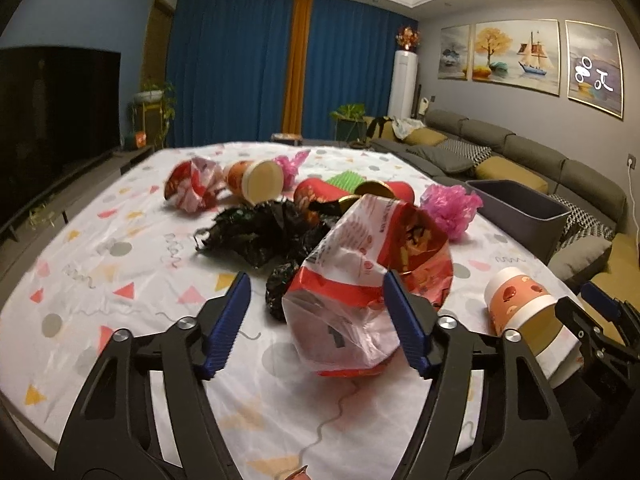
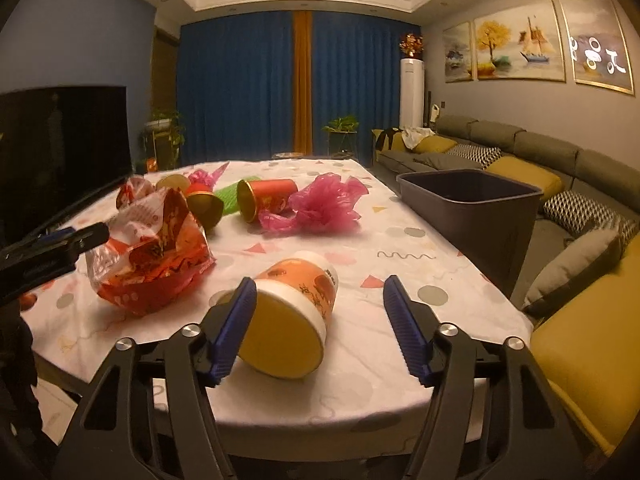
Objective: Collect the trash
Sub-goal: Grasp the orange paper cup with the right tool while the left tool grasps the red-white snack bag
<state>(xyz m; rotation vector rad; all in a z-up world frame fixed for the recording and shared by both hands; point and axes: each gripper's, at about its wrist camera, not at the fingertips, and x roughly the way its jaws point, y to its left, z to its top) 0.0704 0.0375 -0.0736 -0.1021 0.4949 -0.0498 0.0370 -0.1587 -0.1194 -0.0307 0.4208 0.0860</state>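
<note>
A crumpled red and white snack bag (image 1: 360,276) lies on the patterned tablecloth (image 1: 120,280) between the blue pads of my left gripper (image 1: 316,280). The right pad touches the bag, while the left pad stands apart, so the jaws are open. An orange and white paper cup (image 2: 296,300) lies on its side with its mouth toward the camera, between the pads of my right gripper (image 2: 320,282). Its left pad is against the cup rim and its right pad is well clear: open. The same bag (image 2: 152,256) sits left of the cup.
A black crumpled bag (image 1: 256,232), pink plastic bags (image 2: 324,208), red and gold cans (image 2: 264,196), another cup (image 1: 256,180) and a second snack bag (image 1: 192,188) lie farther back. A grey bin (image 2: 472,200) stands at the table's right edge, beside the sofa (image 2: 560,168).
</note>
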